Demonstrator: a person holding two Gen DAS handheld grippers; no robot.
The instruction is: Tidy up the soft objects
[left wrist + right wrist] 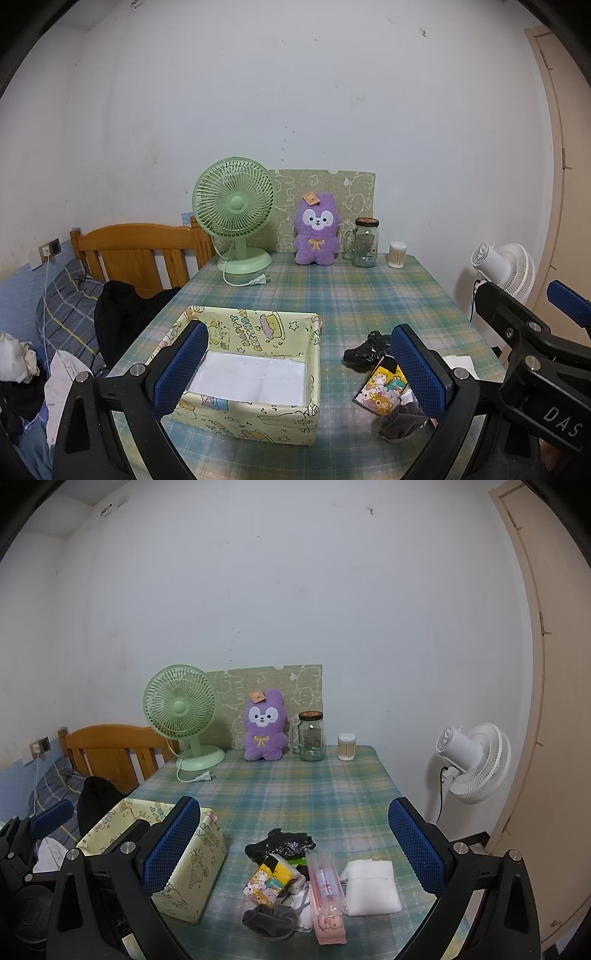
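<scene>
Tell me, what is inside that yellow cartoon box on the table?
The yellow box holds only a white lining sheet on its floor. Its left inner corner is hidden behind the left hand-held gripper.

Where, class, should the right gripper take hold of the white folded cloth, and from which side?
Grip the white folded cloth across its right-hand edge, coming from above. It lies flat, and the pink case crowds its left side, while the right edge is bare.

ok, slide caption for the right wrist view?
Open right tongs hover over the soft-item pile beside the empty yellow box.
</scene>
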